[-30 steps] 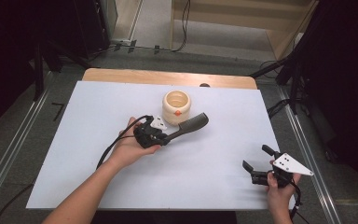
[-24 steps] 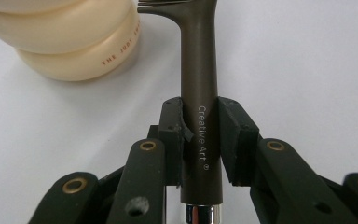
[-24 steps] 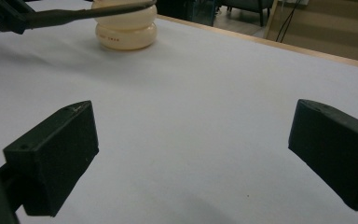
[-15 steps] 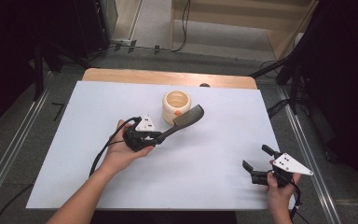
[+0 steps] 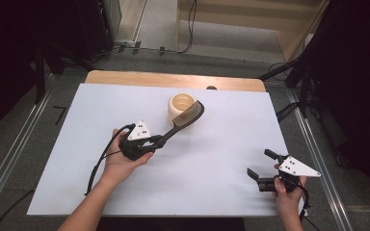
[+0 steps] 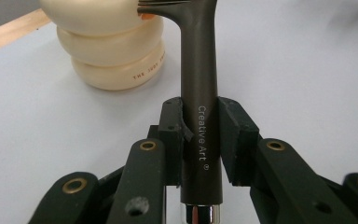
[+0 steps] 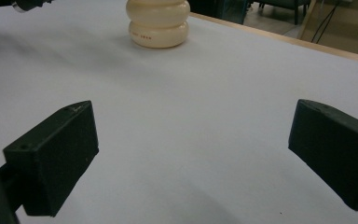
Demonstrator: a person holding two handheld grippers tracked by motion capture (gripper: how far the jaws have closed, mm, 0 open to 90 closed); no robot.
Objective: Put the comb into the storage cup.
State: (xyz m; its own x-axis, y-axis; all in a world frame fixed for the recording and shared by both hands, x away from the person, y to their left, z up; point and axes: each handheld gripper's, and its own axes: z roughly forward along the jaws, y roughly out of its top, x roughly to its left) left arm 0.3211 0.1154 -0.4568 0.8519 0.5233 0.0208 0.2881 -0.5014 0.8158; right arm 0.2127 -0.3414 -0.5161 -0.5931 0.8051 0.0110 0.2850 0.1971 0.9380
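A cream ribbed pot (image 5: 179, 103) stands at the back middle of the white sheet (image 5: 101, 110). My left gripper (image 5: 160, 140) is shut on the dark handle of a brush (image 5: 177, 128), marked "Creative Art". The brush head (image 5: 193, 113) rests against the pot's right rim. In the left gripper view the gripper (image 6: 200, 135) has both pads pressed on the brush handle (image 6: 198, 70), with the pot (image 6: 112, 51) just beyond at the upper left. My right gripper (image 5: 259, 162) stands open near the front right corner, nothing between its jaws. In the right gripper view that gripper (image 7: 193, 140) faces the distant pot (image 7: 158, 21).
The sheet covers a wooden table whose bare strip (image 5: 173, 79) runs along the back edge. Metal rails (image 5: 9, 159) flank the table on both sides. A black cable (image 5: 103, 156) trails from the left gripper across the sheet.
My left hand has shifted left with the brush. The brush head has swung from the right front of the pot up against its right rim. The right gripper has stayed put.
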